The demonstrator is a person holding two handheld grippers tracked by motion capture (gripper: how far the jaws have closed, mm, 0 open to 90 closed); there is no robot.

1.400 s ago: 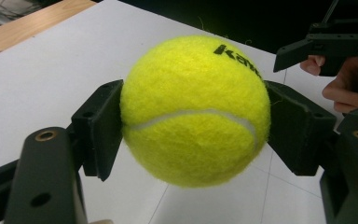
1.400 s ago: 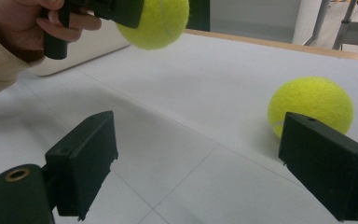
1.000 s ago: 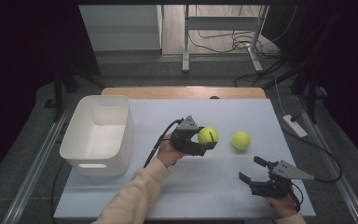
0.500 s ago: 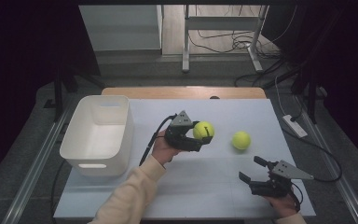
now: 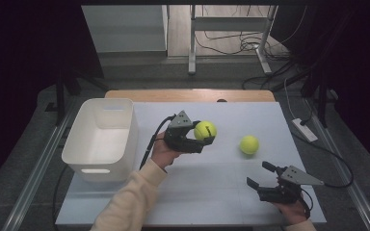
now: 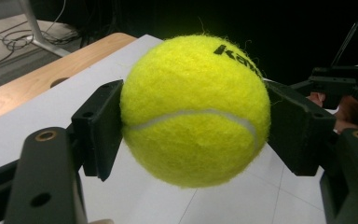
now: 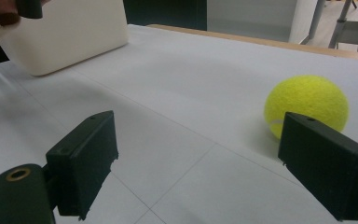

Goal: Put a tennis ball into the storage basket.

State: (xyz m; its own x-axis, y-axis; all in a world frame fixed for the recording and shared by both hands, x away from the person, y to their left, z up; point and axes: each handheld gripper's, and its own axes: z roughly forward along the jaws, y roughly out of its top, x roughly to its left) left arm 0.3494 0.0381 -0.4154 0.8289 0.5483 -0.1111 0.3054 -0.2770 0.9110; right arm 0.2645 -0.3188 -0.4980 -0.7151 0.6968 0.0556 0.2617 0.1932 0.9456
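Two black jaws press on either side of a tennis ball [image 6: 193, 109] in the left gripper view, pinching it clear of the white table [image 6: 51, 102] beneath; the high view places this left gripper [image 5: 200, 139] near mid-table, just right of the white bin [image 5: 101, 139]. The step in hand looks like the carry: the ball is lifted, and the next move would call for swinging it over the bin's open top and letting the jaws part only once it is well inside the rim. The right gripper [image 7: 196, 158] rests low at the near right with its jaws spread wide and nothing between them. Its own view shows the second ball [image 7: 306, 106] lying on the table just beyond the right-hand jaw, with the bin's wall [image 7: 70, 32] far off; the high view shows that ball [image 5: 249, 144] well apart from both grippers.
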